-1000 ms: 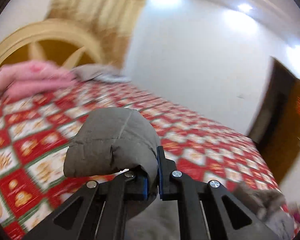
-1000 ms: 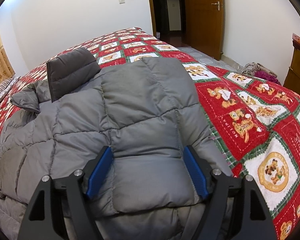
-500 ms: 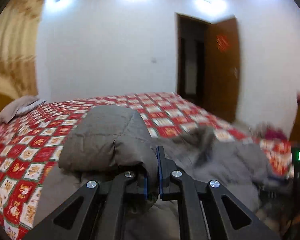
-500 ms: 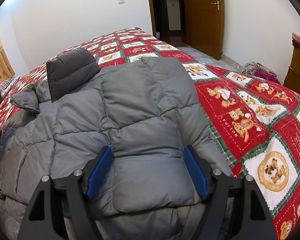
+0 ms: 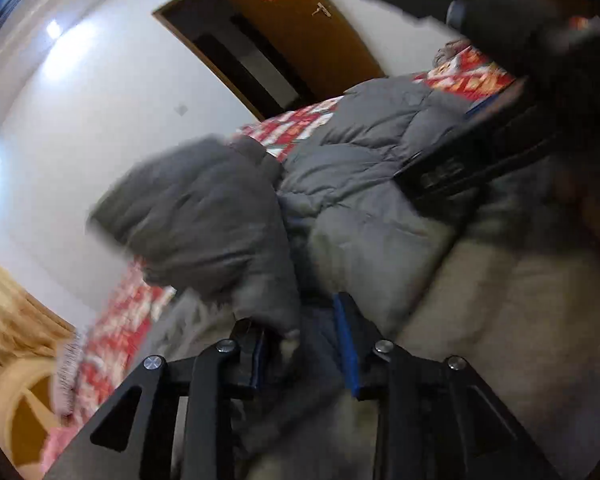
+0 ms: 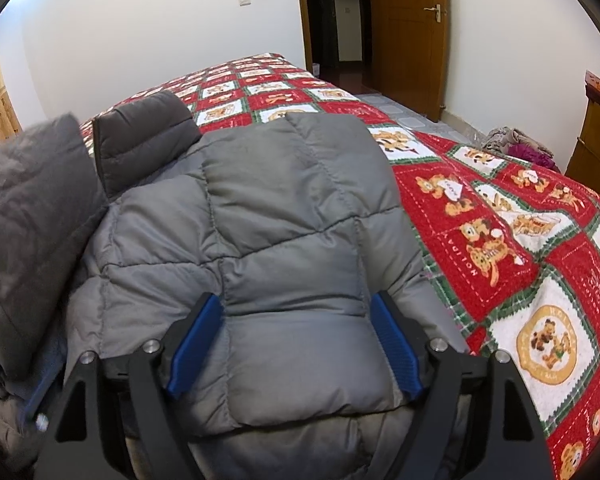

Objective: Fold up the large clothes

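Right wrist view looks down over a grey padded jacket [image 6: 292,216] spread on a bed with a red, white and green patchwork quilt [image 6: 512,240] printed with small bears. The right claw [image 6: 296,350] stands with its blue pads [image 6: 394,346] spread wide, one on each side of a puffy folded section of the jacket; I cannot tell whether the pads press on it. The jacket's darker grey collar [image 6: 140,136] stands up at the far left of the garment. A thick fold of the same jacket, its sleeve [image 6: 28,216], fills the left edge of this view, lifted over the body of the garment. Beyond the bed are a white wall, an open wooden door [image 6: 408,28] and a small heap of clothes [image 6: 516,146] on the floor near a wooden cabinet [image 6: 596,140].

Left wrist view is tilted and blurred. The left claw [image 5: 300,344] has just been opening; its blue pads [image 5: 346,344] now stand partly apart with a strip of the sleeve [image 5: 204,216] lying between them, against the left pad and clear of the right one. The bulk of that sleeve bulges up and away ahead of the claw. Past it lies the jacket body [image 5: 364,152] on the quilt [image 5: 112,340], and the dark frame of the right claw [image 5: 480,148] rests on the jacket at the upper right. A yellow curtain [image 5: 8,312] hangs at the lower left, and the door [image 5: 300,28] appears slanted at the top.
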Available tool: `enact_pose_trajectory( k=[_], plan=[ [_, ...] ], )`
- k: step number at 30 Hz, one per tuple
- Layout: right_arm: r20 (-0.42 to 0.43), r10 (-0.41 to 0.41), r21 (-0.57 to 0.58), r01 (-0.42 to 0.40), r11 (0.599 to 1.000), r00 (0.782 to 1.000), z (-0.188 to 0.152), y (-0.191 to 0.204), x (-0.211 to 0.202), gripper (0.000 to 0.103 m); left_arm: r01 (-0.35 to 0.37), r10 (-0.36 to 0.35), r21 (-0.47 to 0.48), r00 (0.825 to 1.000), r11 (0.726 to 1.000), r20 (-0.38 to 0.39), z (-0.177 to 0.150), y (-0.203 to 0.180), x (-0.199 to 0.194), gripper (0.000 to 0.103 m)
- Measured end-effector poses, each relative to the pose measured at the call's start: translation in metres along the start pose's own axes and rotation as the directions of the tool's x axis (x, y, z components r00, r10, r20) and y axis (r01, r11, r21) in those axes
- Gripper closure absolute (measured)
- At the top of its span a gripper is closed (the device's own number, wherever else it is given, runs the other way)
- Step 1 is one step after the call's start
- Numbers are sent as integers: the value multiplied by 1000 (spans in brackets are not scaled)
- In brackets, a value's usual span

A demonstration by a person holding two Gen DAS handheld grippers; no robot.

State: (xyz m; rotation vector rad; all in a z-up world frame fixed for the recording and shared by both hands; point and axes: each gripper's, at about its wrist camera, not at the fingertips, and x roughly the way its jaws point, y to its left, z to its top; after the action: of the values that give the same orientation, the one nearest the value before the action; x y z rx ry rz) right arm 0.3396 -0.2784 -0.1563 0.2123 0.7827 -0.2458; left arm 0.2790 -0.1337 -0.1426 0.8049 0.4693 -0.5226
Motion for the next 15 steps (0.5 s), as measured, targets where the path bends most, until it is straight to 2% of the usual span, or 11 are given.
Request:
enact_pose_trajectory(
  k=[1, 2, 3, 6, 8, 9, 10, 12, 13, 14, 15],
  plan=[
    [-2, -3, -6, 3, 1000, 1000, 0, 1, 1, 21, 45, -45, -49, 999, 998, -7, -1, 8, -9, 48],
    [-4, -5, -9, 4, 1000, 1000, 0, 2, 1, 20, 85, -86, -102, 996, 991, -9, -4, 16, -21, 37],
    [-6, -3, -11, 3, 1000, 1000, 0, 2, 1, 20, 97, -98, -130, 995, 987, -6, -6, 18, -31, 18],
    [-8, 7, -5, -7, 1000, 1000, 2, 0, 0, 20, 71, -64, -199, 997, 977, 41, -27, 29, -80, 15],
    [2, 56, 43, -56, 998, 998, 3, -8, -14, 22, 66, -62, -264, 998, 962, 26, -42, 38, -101, 15],
    [33, 83, 87, -86, 992, 996, 3, -15, -30, 22, 63, -61, -307, 998, 950, 16, -53, 45, -112, 15],
    [76, 89, 114, -97, 989, 993, 3, -19, -46, 21, 64, -65, -368, 998, 928, 8, -67, 55, -124, 15],
    [152, 44, 154, -68, 986, 987, 2, -25, -77, 19, 67, -81, -495, 997, 866, -7, -96, 75, -143, 15],
    [166, 40, 164, -68, 984, 985, 2, -25, -84, 16, 58, -84, -564, 996, 824, -20, -110, 86, -148, 15],
    [177, 63, 175, -95, 980, 982, 3, -25, -91, 13, 38, -82, -651, 996, 758, -37, -127, 102, -154, 15],
    [171, 137, 175, -167, 970, 976, 7, -21, -91, 12, 26, -78, -692, 996, 721, -43, -139, 109, -158, 15]
  ],
)
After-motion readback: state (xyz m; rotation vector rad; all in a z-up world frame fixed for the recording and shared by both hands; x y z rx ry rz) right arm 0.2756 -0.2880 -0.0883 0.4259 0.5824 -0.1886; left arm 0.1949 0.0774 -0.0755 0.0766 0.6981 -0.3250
